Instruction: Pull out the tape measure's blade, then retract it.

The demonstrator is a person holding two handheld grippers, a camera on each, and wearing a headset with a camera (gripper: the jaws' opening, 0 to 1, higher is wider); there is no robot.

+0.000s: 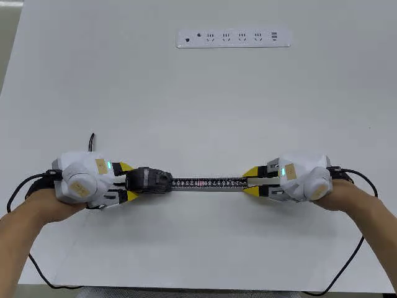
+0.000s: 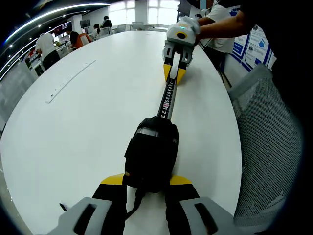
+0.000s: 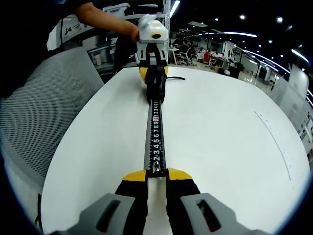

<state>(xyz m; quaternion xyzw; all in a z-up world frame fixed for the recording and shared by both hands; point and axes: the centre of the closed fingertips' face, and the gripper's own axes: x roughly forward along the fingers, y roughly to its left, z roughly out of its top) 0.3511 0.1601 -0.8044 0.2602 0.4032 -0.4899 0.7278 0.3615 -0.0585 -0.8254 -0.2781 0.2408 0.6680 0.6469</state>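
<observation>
Right tongs on blade, numerals 2–9.

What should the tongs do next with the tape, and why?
Probably ease the right tongs toward the case so the blade slides back in. The blade is already stretched out, its tip pinched by the right tongs, while the left tongs clamp the case.

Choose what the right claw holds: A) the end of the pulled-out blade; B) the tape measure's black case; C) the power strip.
A: the right claw is shut on the tip of the blade, while the left claw grips the black case.
</observation>
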